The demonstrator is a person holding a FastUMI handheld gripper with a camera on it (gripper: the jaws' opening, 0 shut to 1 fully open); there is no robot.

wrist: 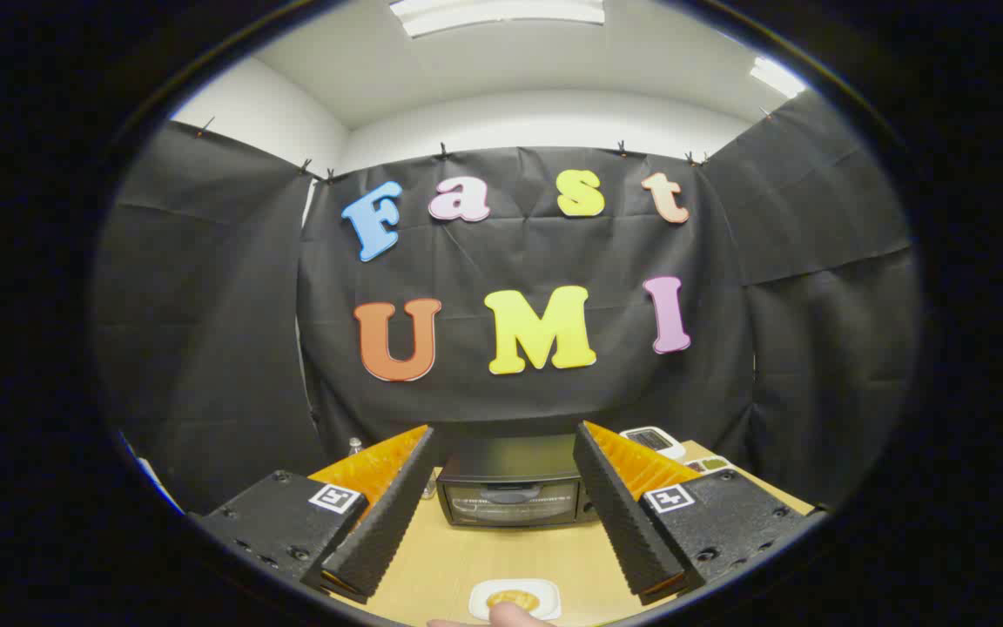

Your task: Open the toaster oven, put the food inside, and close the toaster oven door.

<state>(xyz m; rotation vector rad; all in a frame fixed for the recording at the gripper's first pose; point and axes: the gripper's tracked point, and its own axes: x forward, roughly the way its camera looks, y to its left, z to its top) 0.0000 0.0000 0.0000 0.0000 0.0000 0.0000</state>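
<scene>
Your jaws stand wide apart with nothing between them, the gripper [506, 514] held above the tabletop [458, 557] and looking straight down the booth. Going left to right: the left finger [380, 522] angles in from about 8 o'clock; between the two fingers, dead ahead at 12 o'clock, sits the toaster oven [512, 489], door shut and facing you squarely, its long axis lying across your line of approach; the right finger [628, 522] angles in from 4 o'clock. Past that finger, at roughly 1 o'clock, a small white device [654, 440] rests on the tabletop near the booth's wall.

The food [513, 599] lies on a small white dish [545, 601] at 6 o'clock, below the jaws and nearer to you than the oven, with a fingertip [510, 615] of someone's hand showing just at the dish.

Oven, dish and jaws line up on one axis, so the door likely comes first: a straight push forward should meet it. I cannot make out the handle clearly from here.
</scene>
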